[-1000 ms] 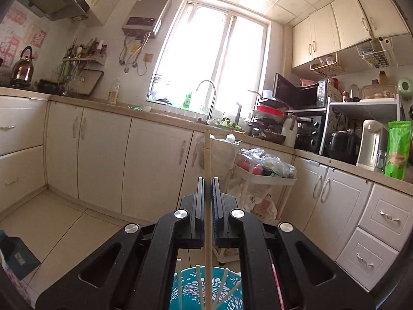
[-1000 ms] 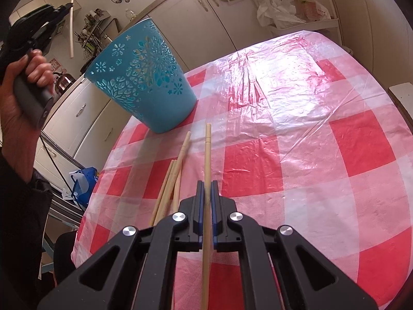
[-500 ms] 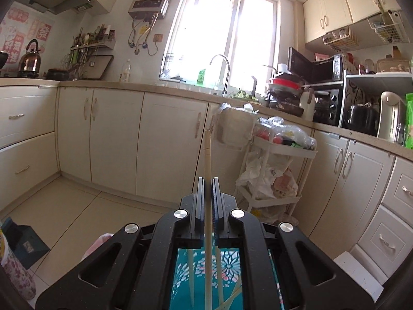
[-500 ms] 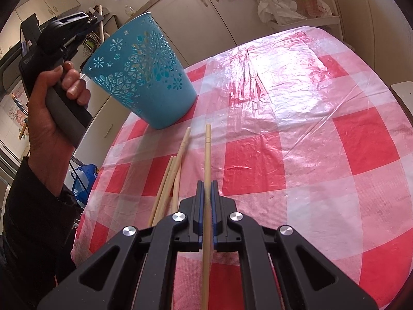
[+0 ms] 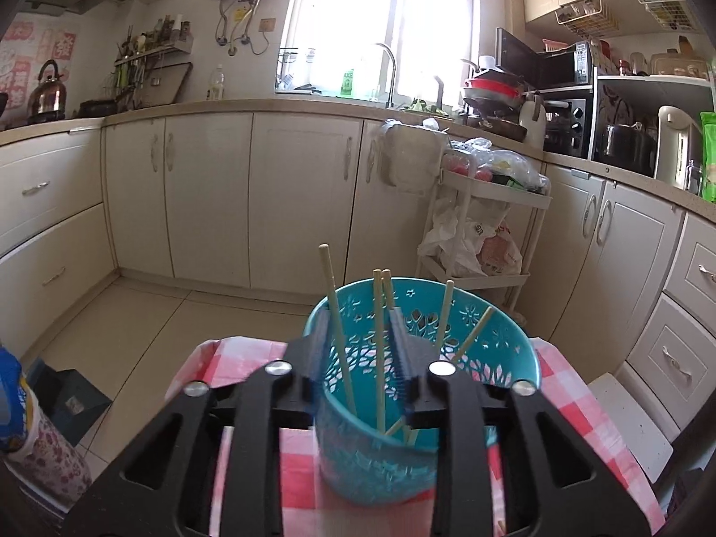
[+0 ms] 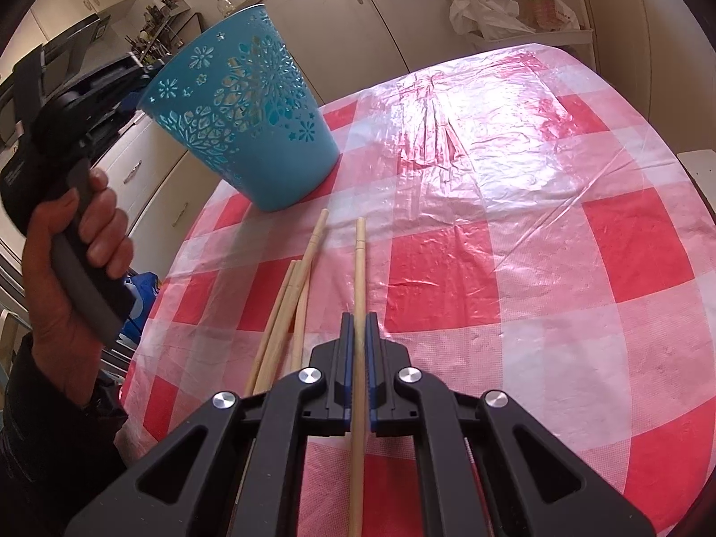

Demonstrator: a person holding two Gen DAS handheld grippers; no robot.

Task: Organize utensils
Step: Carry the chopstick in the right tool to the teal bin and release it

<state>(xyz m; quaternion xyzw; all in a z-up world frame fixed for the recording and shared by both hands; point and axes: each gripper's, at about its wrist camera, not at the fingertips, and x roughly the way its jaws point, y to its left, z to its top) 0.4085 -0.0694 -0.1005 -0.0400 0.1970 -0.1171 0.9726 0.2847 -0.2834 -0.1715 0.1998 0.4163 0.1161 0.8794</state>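
Observation:
A teal perforated basket [image 5: 492,349] stands on the red-and-white checked tablecloth and holds several wooden chopsticks [image 5: 378,340]. My left gripper [image 5: 358,353] is open and empty, its jaws spread just above the basket's near rim. In the right wrist view the basket [image 6: 241,121] stands at the far left of the table. My right gripper [image 6: 358,335] is shut on a single chopstick [image 6: 359,268] that points forward just above the cloth. Three more chopsticks [image 6: 291,304] lie on the cloth to its left.
The round table [image 6: 559,246] has a plastic-covered checked cloth. A hand holds the left gripper's handle [image 6: 76,241] at the table's left edge. Kitchen cabinets, a white trolley [image 5: 487,223] and a tiled floor lie beyond. A stool [image 5: 626,420] stands on the right.
My left gripper has opened and let go of its chopstick, which now stands in the basket. Its view has tilted down toward the basket. My right gripper has hardly moved.

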